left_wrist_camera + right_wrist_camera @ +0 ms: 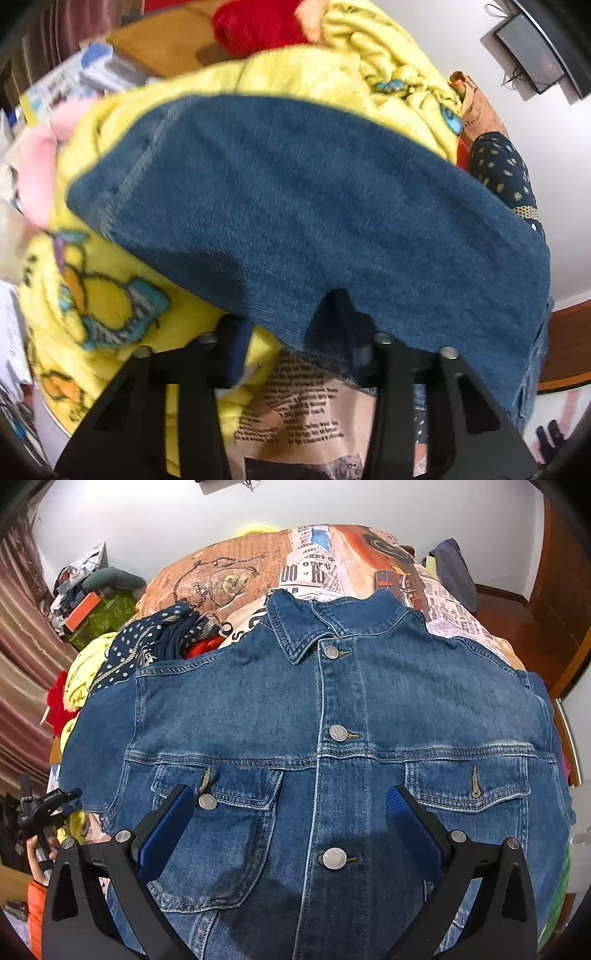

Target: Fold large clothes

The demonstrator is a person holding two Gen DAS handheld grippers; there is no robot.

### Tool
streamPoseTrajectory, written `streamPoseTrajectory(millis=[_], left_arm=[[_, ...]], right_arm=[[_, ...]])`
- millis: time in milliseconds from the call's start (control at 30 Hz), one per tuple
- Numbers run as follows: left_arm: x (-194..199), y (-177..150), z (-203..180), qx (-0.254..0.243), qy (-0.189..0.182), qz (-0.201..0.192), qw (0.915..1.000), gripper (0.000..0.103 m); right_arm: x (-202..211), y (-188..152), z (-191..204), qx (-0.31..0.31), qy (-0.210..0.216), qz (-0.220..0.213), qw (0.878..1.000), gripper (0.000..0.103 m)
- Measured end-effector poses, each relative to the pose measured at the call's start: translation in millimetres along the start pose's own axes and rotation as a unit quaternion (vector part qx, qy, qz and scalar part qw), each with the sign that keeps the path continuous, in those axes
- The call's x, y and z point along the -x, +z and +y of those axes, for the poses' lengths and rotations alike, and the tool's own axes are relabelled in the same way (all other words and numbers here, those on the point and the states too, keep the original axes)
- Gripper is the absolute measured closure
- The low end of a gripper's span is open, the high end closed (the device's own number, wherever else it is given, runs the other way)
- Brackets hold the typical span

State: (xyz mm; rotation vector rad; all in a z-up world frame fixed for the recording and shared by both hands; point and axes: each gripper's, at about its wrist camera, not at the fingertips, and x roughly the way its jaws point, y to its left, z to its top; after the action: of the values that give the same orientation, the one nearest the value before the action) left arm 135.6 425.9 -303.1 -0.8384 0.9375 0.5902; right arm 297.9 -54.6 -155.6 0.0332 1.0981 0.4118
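So it's a bed (458, 616) with a newspaper-print cover. The denim jacket (332, 716) lies spread flat on it, front up, collar at the far end. At the left there's a heap: a yellow cartoon blanket (122, 302), a navy dotted garment (155, 642), something red (57, 705).

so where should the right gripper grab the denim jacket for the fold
Take the denim jacket at the outer edge of its sleeve side, coming in from the side. It lies flat, front up and buttoned, so the middle offers nothing to pinch, while that edge is a free fold of cloth. The right gripper hovers open over the chest pockets.
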Motion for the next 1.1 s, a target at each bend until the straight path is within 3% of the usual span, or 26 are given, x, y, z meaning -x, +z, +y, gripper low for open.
streamPoseTrajectory(millis=[33,167,233,433,567,667,833,1000,1100], left_arm=[[5.2,0.4,-5.4,-0.013,0.015,-0.011,0.9997,0.082],[33.5,2.1,-33.8,-0.072,0.064,-0.061,0.9935,0.089],[49.3,2.5,-42.1,-0.09,0.07,-0.085,0.9898,0.092],[108.6,19.3,-96.2,-0.129,0.025,-0.156,0.9791,0.095],[144.9,24.4,-156.0,-0.172,-0.024,-0.199,0.9644,0.095],[171.9,17.5,-203.2,-0.204,-0.069,-0.219,0.9517,0.096],[200.0,-10.9,-291.3,-0.278,-0.127,-0.232,0.9234,0.096],[200.6,-58.6,-370.7,-0.357,-0.18,-0.2,0.8946,0.096],[181.2,-95.9,-409.3,-0.406,-0.186,-0.167,0.879,0.096]], right_arm=[[-0.3,0.8,0.6,-0.001,0.0,0.0,1.0,0.0],[4.8,1.9,-0.2,-0.001,0.002,-0.007,1.0,0.0],[8.9,2.6,0.1,0.003,0.002,-0.012,1.0,0.0],[30.0,5.8,-4.0,0.015,0.002,-0.043,0.999,0.0],[46.1,8.9,-13.4,0.013,0.002,-0.066,0.998,0.0],[56.3,9.9,-21.5,0.006,0.004,-0.08,0.997,0.0],[72.4,10.5,-36.0,-0.006,0.004,-0.099,0.995,0.0],[83.6,9.8,-50.5,-0.012,0.0,-0.113,0.993,0.0],[86.6,7.4,-61.1,-0.019,-0.006,-0.115,0.993,0.0]])
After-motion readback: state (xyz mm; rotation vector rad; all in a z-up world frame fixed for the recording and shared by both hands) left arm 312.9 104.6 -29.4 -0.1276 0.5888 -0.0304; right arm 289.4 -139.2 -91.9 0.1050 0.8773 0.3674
